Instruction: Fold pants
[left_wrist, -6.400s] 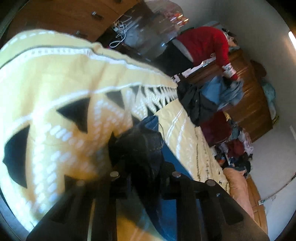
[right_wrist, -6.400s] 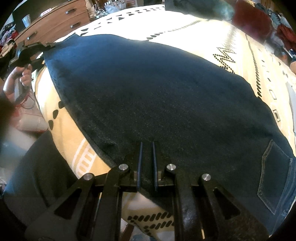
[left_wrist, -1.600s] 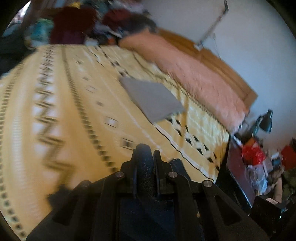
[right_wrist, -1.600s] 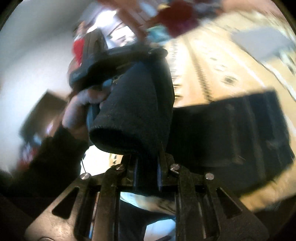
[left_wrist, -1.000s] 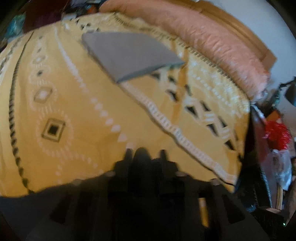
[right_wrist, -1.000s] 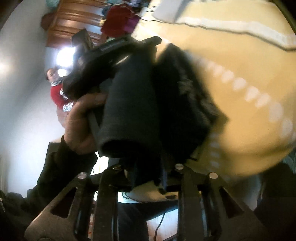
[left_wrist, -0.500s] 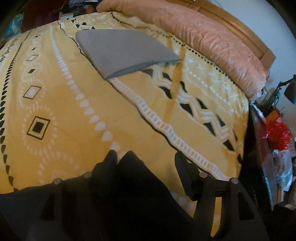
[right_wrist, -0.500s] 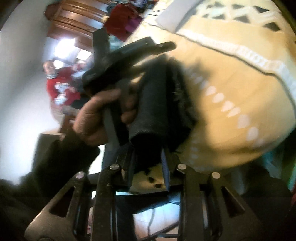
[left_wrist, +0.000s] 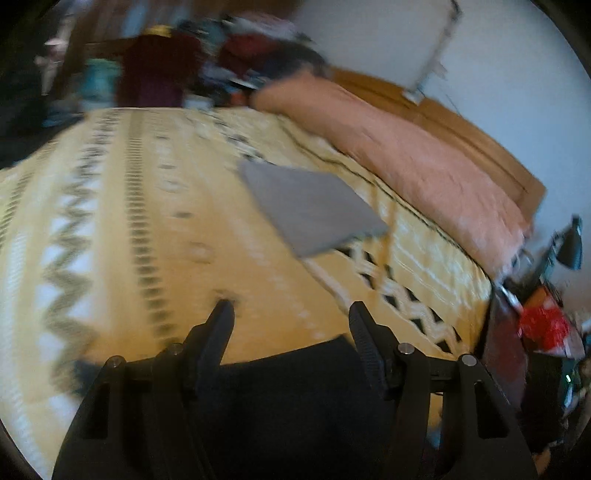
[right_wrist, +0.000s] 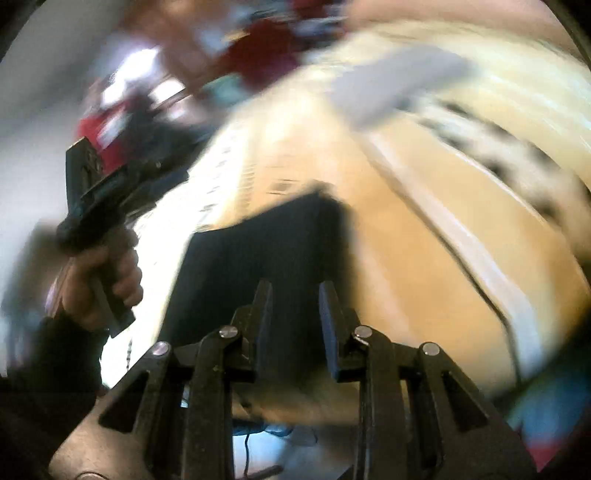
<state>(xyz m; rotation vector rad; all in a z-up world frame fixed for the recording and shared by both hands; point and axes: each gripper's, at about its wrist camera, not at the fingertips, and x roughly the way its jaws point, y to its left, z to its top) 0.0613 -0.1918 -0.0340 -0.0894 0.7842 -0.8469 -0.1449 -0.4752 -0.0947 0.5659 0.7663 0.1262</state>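
The dark pants (right_wrist: 266, 251) lie folded into a flat rectangle on the yellow patterned bedspread (right_wrist: 424, 258), near its edge. My right gripper (right_wrist: 295, 295) hovers just in front of them, jaws a narrow gap apart, with no cloth clamped between them. In the left wrist view the pants (left_wrist: 295, 391) lie under my left gripper (left_wrist: 291, 317), which stands wide open with nothing between its fingers. A hand (right_wrist: 107, 280) holds the left gripper's handle (right_wrist: 96, 199) left of the pants. Both views are blurred.
A folded grey garment (left_wrist: 310, 206) lies farther up the bedspread (left_wrist: 129, 221), also the grey garment (right_wrist: 391, 85) in the right view. A long pink pillow (left_wrist: 406, 155) runs along the wooden headboard. Piled clothes (left_wrist: 240, 55) sit behind; a cluttered nightstand with a lamp (left_wrist: 569, 247) stands right.
The left gripper opened wide and rose off the pants. The right gripper, which held the bunched fold, has come off it; the pants now lie flat on the bed.
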